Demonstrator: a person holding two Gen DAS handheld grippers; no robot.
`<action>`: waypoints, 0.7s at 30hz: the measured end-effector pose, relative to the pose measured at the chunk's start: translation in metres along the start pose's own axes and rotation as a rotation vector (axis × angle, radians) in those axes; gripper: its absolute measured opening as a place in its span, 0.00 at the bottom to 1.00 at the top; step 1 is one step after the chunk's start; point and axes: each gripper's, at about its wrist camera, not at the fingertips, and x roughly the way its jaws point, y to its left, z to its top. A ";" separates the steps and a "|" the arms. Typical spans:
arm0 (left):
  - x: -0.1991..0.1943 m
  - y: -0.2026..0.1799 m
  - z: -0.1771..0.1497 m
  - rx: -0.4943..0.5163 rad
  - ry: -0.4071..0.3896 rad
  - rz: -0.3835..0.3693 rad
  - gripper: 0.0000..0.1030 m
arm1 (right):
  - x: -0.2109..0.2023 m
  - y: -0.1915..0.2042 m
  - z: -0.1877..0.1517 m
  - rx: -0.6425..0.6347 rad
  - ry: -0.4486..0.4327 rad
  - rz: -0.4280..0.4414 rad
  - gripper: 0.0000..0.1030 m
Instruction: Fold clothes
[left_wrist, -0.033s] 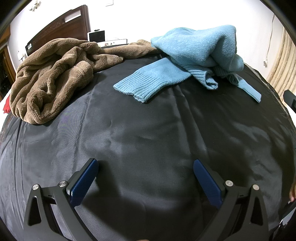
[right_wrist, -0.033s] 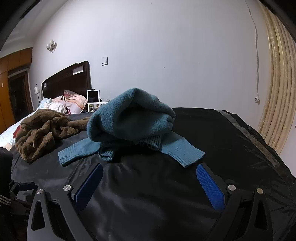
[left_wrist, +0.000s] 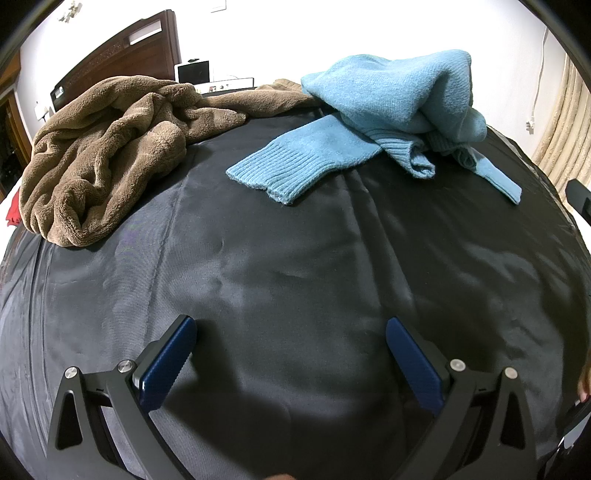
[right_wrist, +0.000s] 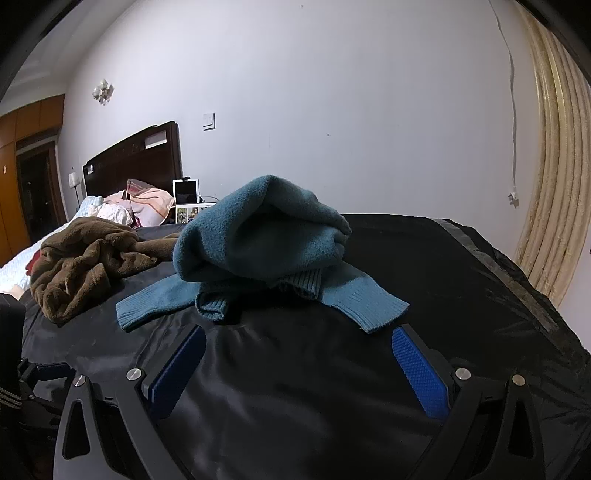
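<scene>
Nothing had shifted since the frame before: both grippers hung where they were, and the clothes lay as they had.

Widest of all was the shiny black sheet (left_wrist: 295, 277) spread over the work surface, creased and catching the light. On its far left lay the crumpled brown fleece garment (left_wrist: 103, 155), bunched into deep folds, one tail running behind toward the far edge. Beside it, at the far middle, sat the heaped blue knitted sweater (left_wrist: 388, 96), unfolded, its body piled up and its two ribbed cuffs splayed out toward me on the sheet; the brown fleece touched it only at the back.

From the right wrist view the blue knitted sweater (right_wrist: 258, 236) rose just ahead, one cuff lying close to the right gripper (right_wrist: 295, 354) but not between its pads. That gripper's jaws stood wide apart, empty, above the sheet. The left gripper (left_wrist: 291, 339) was likewise spread wide, tilted down over bare black cloth, well apart from either garment.
</scene>
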 end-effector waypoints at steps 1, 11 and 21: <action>0.000 0.000 0.000 0.000 0.000 0.000 0.99 | 0.000 0.000 0.000 0.002 0.004 0.001 0.99; 0.000 0.001 0.000 -0.003 0.000 -0.002 0.99 | -0.001 0.002 -0.004 -0.014 -0.004 0.000 0.99; -0.004 0.012 -0.001 -0.063 -0.022 -0.003 1.00 | -0.003 0.006 -0.003 -0.006 -0.005 -0.024 0.99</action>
